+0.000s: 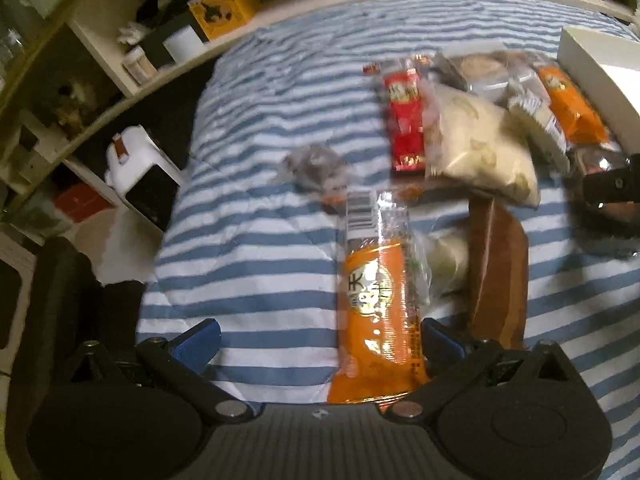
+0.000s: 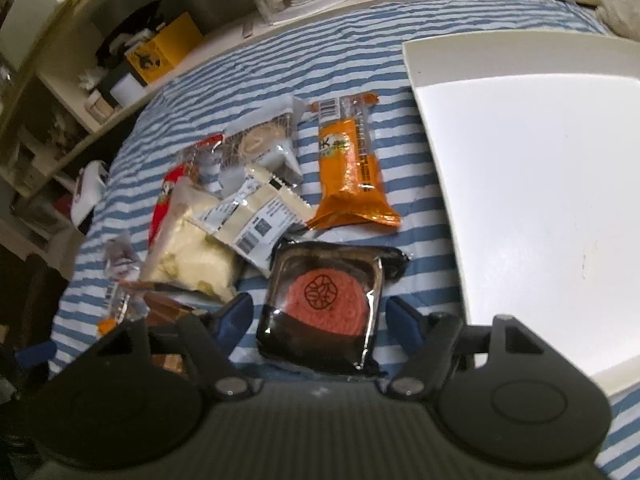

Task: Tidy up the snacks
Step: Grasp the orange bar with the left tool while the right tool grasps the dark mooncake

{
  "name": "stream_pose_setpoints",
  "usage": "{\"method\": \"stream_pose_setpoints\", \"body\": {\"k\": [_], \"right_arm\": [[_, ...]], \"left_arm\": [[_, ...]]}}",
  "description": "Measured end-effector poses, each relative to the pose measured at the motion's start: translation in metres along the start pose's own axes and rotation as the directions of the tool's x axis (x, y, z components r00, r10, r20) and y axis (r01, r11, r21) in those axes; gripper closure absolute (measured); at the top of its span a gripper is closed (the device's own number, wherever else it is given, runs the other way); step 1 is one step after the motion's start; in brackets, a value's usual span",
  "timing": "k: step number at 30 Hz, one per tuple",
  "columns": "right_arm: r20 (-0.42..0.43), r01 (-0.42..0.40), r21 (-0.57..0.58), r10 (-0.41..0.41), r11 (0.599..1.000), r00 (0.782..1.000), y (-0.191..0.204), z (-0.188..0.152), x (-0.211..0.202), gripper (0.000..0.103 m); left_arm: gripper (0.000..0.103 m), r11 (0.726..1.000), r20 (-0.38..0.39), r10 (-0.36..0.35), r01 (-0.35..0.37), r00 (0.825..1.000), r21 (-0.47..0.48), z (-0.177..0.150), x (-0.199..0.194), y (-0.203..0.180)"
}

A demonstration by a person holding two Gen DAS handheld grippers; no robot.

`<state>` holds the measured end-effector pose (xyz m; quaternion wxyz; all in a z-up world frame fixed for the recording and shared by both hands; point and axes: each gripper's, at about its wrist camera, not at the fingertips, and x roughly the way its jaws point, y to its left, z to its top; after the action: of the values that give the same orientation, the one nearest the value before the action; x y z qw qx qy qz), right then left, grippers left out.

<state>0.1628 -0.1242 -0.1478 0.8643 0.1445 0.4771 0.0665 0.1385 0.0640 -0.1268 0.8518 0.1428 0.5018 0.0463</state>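
Observation:
In the left wrist view my left gripper [image 1: 320,334] hangs open over the striped bedcover. An orange snack packet [image 1: 376,300] lies between its fingers, close to the right pad and far from the left one. In the right wrist view my right gripper [image 2: 320,314] straddles a black-wrapped red mooncake [image 2: 324,300], with a narrow gap on each side, so the pads are not pressing on it. A second orange packet [image 2: 352,168] lies beyond it. A white tray [image 2: 520,160] sits to the right.
A heap of snacks lies mid-bed: a red packet [image 1: 404,120], a cream bag [image 1: 480,148], a brown packet [image 1: 496,264] and a white packet [image 2: 256,220]. Cluttered shelves [image 1: 120,60] run along the left, with a white stool [image 1: 140,168] beside the bed.

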Motion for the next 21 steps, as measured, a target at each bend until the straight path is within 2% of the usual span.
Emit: {"method": "stream_pose_setpoints", "body": {"k": [3,5,8,10,13,15,17,21], "right_arm": [[0.005,0.041,-0.046,-0.041,0.998,0.999,0.011,-0.001,0.009,0.025],[0.012,0.062,-0.095,-0.062,0.994,0.998,0.020,-0.003,0.016,0.027],[0.025,0.087,-0.143,-0.084,0.986,0.996,0.028,-0.007,0.022,0.028],[0.035,0.075,-0.184,-0.070,0.980,0.997,0.031,-0.009,0.022,0.032],[0.026,0.041,-0.219,-0.036,0.975,0.999,0.032,-0.012,0.023,0.033],[0.013,0.018,-0.254,-0.015,0.967,1.000,0.033,-0.016,0.022,0.034],[-0.009,-0.007,-0.301,0.005,0.954,1.000,0.035,-0.020,0.020,0.034],[-0.075,-0.061,-0.430,0.032,0.901,0.997,0.041,-0.032,0.008,0.034]], "left_arm": [[0.000,0.999,-0.053,-0.052,0.051,0.997,-0.017,-0.003,0.012,0.006],[0.000,0.995,-0.053,-0.080,0.077,0.995,-0.055,-0.006,0.015,0.012],[0.000,0.995,-0.053,-0.088,0.085,0.995,-0.056,-0.007,0.015,0.014],[0.000,0.996,-0.054,-0.081,0.079,0.995,-0.042,-0.007,0.012,0.013],[0.000,0.996,-0.051,-0.084,0.083,0.995,-0.017,-0.007,0.004,0.014],[0.004,0.995,-0.032,-0.094,0.093,0.995,-0.019,-0.006,0.001,0.015],[0.014,0.992,-0.018,-0.123,0.123,0.992,-0.024,-0.005,-0.003,0.017],[0.025,0.987,0.020,-0.149,0.149,0.989,-0.051,-0.002,-0.009,0.018]]}}
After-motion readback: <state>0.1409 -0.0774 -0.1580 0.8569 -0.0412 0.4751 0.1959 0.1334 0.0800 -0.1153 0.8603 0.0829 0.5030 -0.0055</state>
